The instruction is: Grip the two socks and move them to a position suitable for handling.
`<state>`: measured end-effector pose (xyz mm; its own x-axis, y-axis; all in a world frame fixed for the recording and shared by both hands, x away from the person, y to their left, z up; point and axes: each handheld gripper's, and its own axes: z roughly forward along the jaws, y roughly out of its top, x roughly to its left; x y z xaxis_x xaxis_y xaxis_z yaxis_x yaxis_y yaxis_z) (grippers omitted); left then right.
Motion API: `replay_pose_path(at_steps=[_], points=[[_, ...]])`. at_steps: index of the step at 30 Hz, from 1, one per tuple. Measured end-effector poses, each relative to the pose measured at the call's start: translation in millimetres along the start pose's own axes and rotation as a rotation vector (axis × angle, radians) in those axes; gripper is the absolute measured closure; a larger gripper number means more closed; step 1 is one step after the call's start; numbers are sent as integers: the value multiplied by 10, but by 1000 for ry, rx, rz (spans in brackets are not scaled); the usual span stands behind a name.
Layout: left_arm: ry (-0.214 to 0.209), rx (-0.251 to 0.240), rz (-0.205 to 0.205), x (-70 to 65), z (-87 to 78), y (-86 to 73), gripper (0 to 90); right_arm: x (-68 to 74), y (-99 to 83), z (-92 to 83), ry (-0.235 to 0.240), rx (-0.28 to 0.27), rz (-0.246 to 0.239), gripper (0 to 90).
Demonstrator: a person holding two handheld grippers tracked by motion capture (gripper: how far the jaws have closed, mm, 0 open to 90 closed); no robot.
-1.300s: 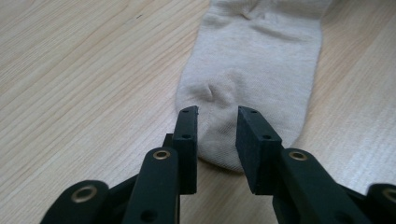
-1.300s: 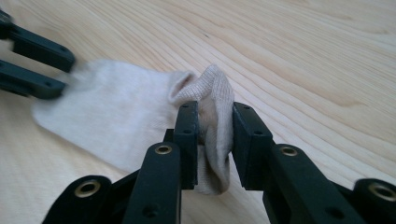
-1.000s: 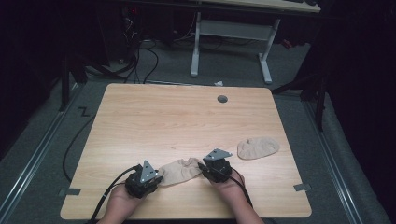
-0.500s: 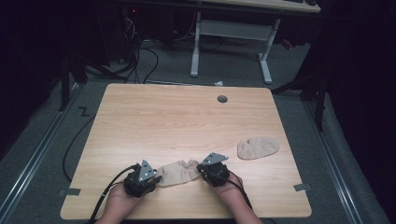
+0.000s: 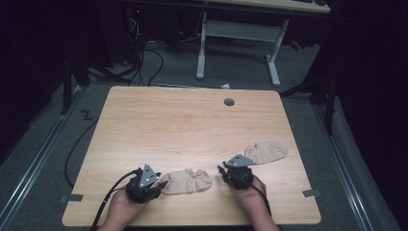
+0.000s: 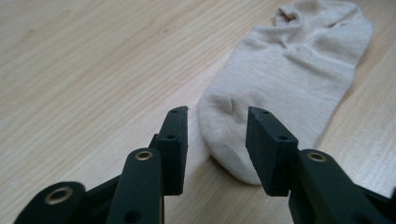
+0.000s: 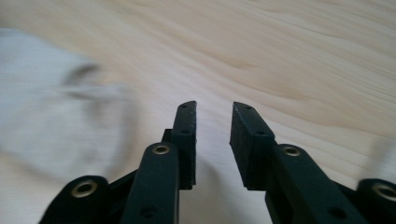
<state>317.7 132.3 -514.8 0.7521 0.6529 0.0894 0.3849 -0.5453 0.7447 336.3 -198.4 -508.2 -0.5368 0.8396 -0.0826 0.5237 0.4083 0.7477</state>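
The left claw point(image 5: 155, 185), whose jaws have just been opening, stands open off the toe of the near sock point(image 5: 187, 181), which now lies flat and released on the desk point(image 5: 183, 125), while the right claw point(image 5: 225, 172), open and empty, has drawn away toward the second sock point(image 5: 266, 151), likely next.

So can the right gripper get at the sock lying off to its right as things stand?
Probably yes: the right gripper has open, empty jaws, and only bare table separates it from the far sock.
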Motion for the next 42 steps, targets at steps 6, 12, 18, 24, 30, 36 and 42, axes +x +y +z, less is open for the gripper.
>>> replay_pose_path(at_steps=[6, 12, 18, 24, 30, 36, 42], points=[[24, -11, -46, 85, -23, -19, 550, -579, -135, 12, -172, 43, 121, 625], [28, -17, -61, 131, -41, -22, 525, -755, -222, 1, -173, 59, 178, 587], [20, -24, -80, 168, -60, -31, 505, -858, -276, 37, -167, 69, 206, 545], [19, -19, -81, 175, -57, -45, 500, -882, -283, 70, -176, 70, 214, 561], [19, -12, -80, 171, -48, -53, 495, -897, -287, 66, -203, 70, 216, 673], [20, -10, -87, 176, -48, -52, 495, -910, -287, 77, -246, 71, 197, 821], [21, -13, -87, 180, -44, -58, 494, -930, -279, 64, -232, 77, 203, 843]])
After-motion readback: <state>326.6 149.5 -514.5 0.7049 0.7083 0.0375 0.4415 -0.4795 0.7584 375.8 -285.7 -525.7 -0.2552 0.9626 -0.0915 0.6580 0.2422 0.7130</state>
